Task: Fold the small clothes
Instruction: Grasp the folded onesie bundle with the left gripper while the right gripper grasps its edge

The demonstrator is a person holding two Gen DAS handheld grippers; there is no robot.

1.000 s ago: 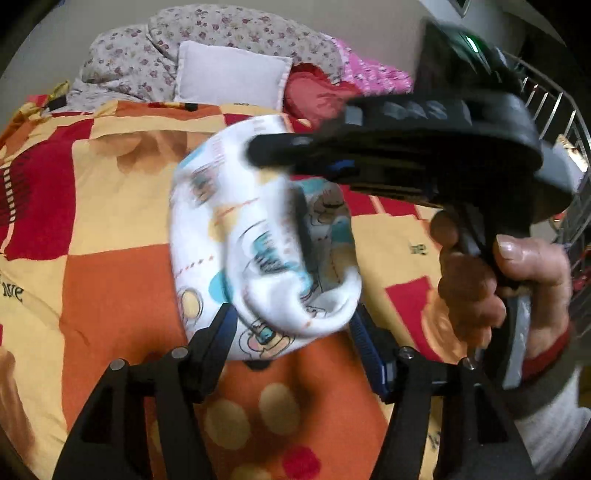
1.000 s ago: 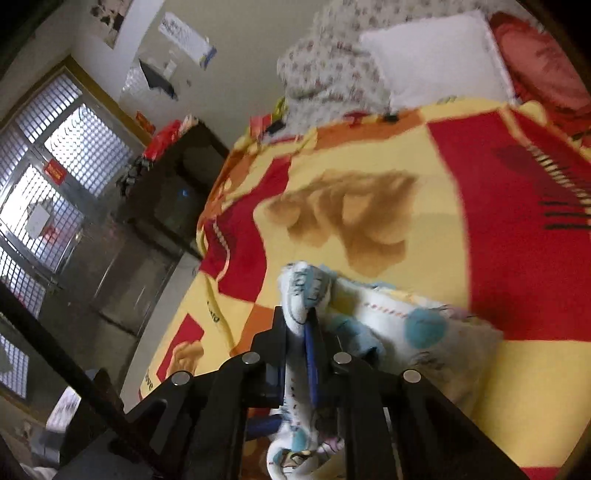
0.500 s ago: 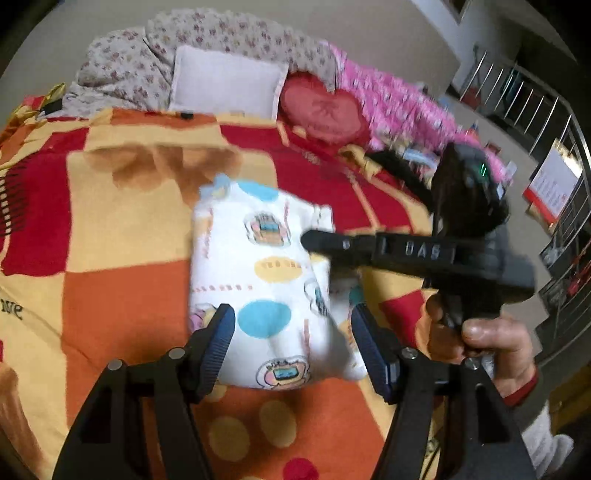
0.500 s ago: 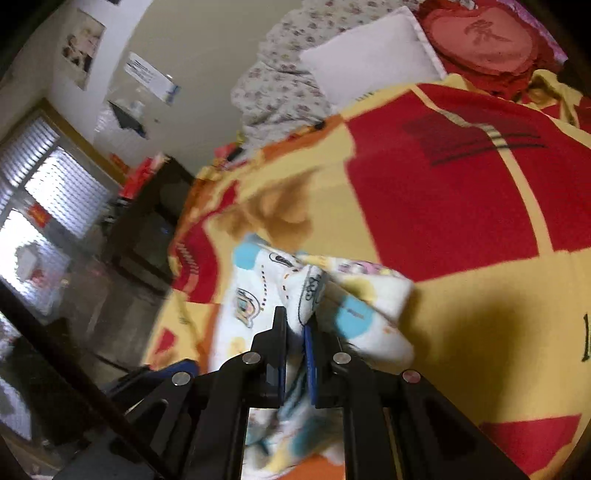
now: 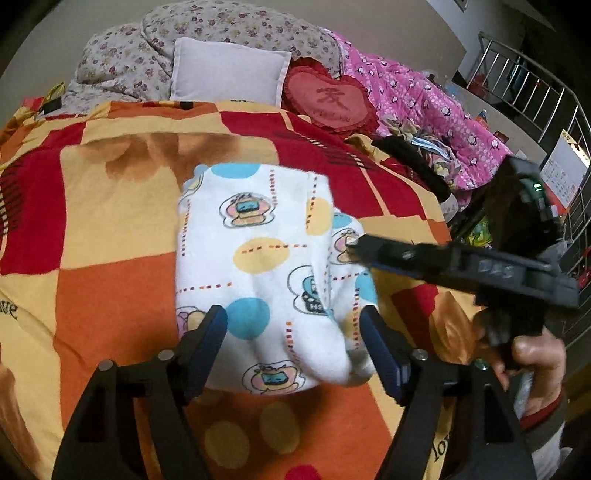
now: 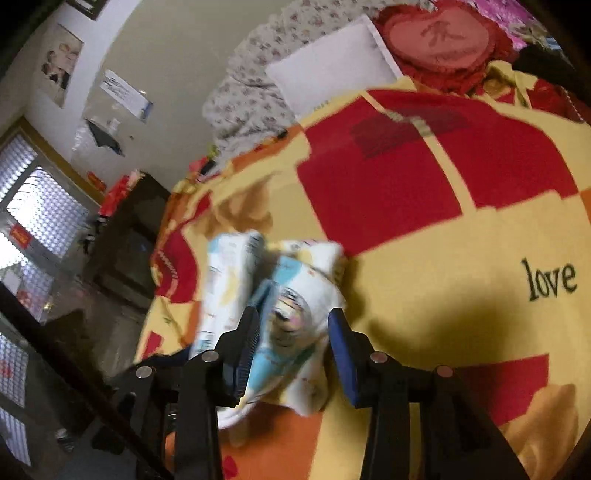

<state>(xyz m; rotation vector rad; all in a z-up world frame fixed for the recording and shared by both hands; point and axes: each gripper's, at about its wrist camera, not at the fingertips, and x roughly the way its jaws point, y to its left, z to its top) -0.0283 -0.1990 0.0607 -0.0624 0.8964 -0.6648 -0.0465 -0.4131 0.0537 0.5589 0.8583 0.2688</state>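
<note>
A small white garment (image 5: pixel 258 266) with cartoon prints and coloured dots lies folded on the red, orange and yellow blanket (image 5: pixel 110 295). My left gripper (image 5: pixel 293 325) is open just above its near edge and holds nothing. My right gripper (image 6: pixel 293 325) is open, its jaws on either side of the garment's bunched right edge (image 6: pixel 295 295). In the left wrist view it reaches in from the right (image 5: pixel 356 245), held by a hand (image 5: pixel 532 354).
A white pillow (image 5: pixel 229 72), a floral quilt (image 5: pixel 221 29), a red heart cushion (image 5: pixel 328 99) and a pink quilt (image 5: pixel 417 96) lie at the head of the bed. A metal rail (image 5: pixel 554 96) stands at right. A dark cabinet (image 6: pixel 129 236) stands beside the bed.
The right gripper lowered the held garment onto the blanket, folding it over, and then opened. The left gripper stayed open near the garment's near edge.
</note>
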